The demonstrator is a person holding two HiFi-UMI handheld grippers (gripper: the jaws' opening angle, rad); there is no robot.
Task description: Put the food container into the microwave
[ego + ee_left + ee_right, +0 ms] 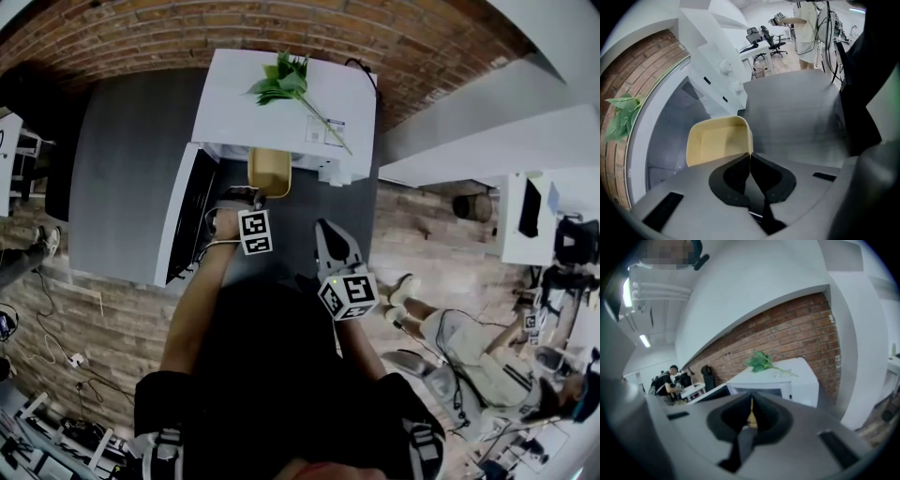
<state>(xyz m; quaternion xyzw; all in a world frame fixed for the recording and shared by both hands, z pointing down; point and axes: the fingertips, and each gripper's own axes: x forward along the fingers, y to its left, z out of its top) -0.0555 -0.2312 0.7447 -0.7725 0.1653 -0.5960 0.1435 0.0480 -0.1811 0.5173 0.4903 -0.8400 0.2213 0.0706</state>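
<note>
Shared office or lab floor: brick wall (281,28) at 12 o'clock behind a white microwave (281,103) on a grey table (131,169); desks (525,220) and office chairs (574,246) at 3 o'clock; loose cables (52,342) at 8 o'clock.

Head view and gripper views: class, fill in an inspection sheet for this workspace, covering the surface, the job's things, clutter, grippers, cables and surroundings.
Surface: grey table, bearing the microwave.
Job's things: white microwave, door swung open; tan container, empty, held at the opening, not yet inside.
Clutter: leafy sprig on the microwave's top.
Grippers: left gripper shut on the container's rim; right gripper jaws together, empty, back from the microwave.
Cables: loose cables on the floor at the left.
Surroundings: brick wall; a person sitting at the right.
</note>
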